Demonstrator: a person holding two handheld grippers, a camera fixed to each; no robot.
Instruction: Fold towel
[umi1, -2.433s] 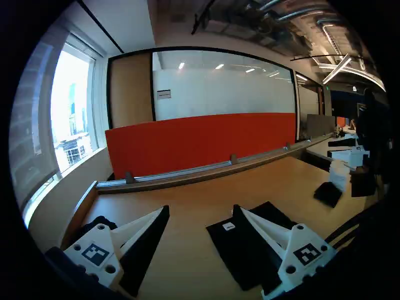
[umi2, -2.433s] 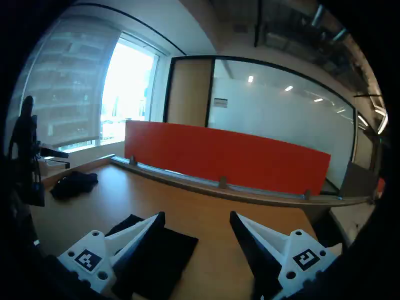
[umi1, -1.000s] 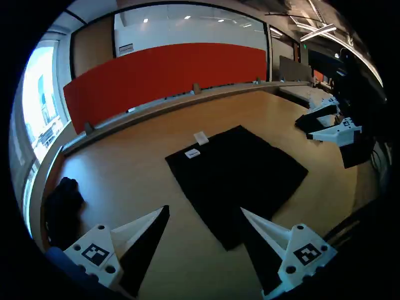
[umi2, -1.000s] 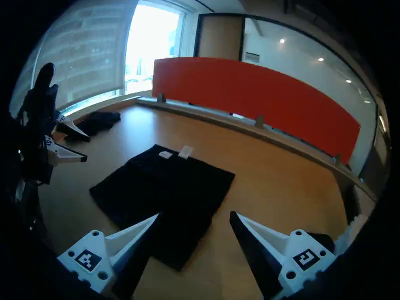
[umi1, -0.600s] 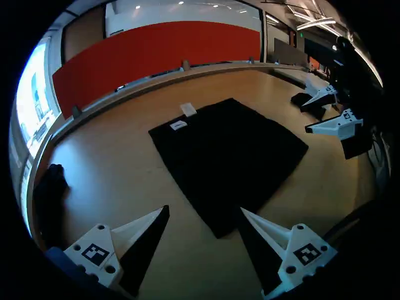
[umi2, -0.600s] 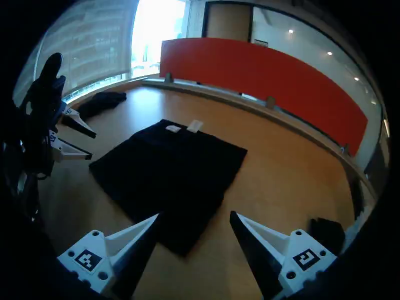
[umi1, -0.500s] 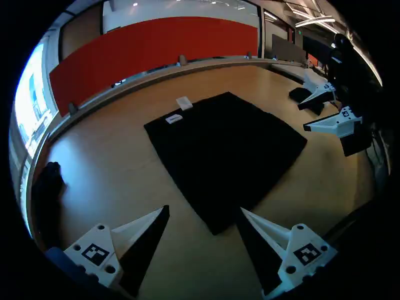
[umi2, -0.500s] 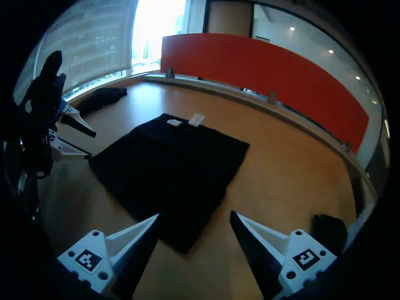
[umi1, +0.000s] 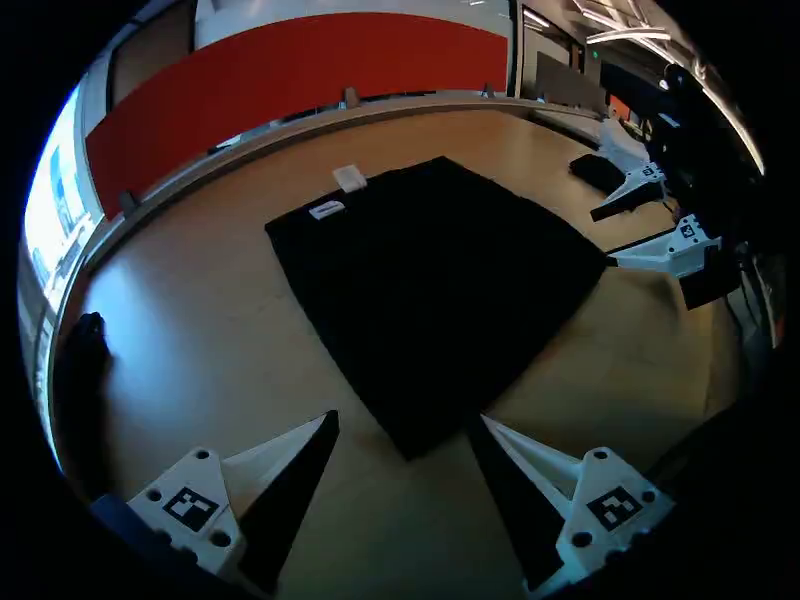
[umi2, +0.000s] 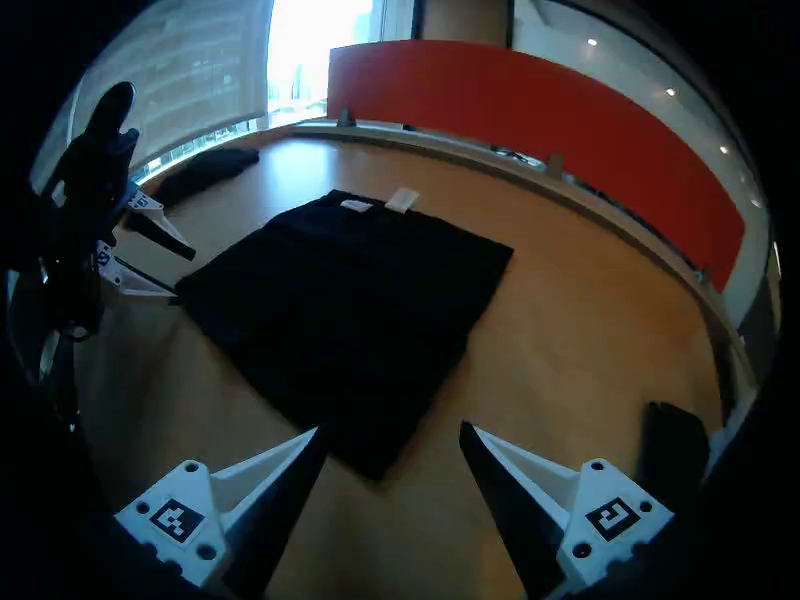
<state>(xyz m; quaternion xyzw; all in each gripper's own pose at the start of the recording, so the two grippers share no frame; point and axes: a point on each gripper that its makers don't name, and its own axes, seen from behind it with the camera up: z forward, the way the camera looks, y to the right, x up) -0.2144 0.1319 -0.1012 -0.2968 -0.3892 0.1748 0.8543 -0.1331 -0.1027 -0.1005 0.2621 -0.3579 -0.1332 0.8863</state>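
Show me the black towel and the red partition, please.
black towel (umi1: 430, 290), left gripper view, middle of the flat cloth.
red partition (umi2: 560, 100), right gripper view, middle of its panel.

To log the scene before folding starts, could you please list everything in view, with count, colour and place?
towel: one, black, spread flat on the table
tags: two, white, at the towel's far edge
table: one, light wood, under the towel
partition: one, red, along the table's far edge
cloth bundle: one, dark, on the table by the window
dark object: one, black, at the table's right edge; kind unclear
window: one, bright, beyond the far left corner
left tool: one, white and black, open, a towel corner between its fingers
right tool: one, white and black, open, a towel corner between its fingers
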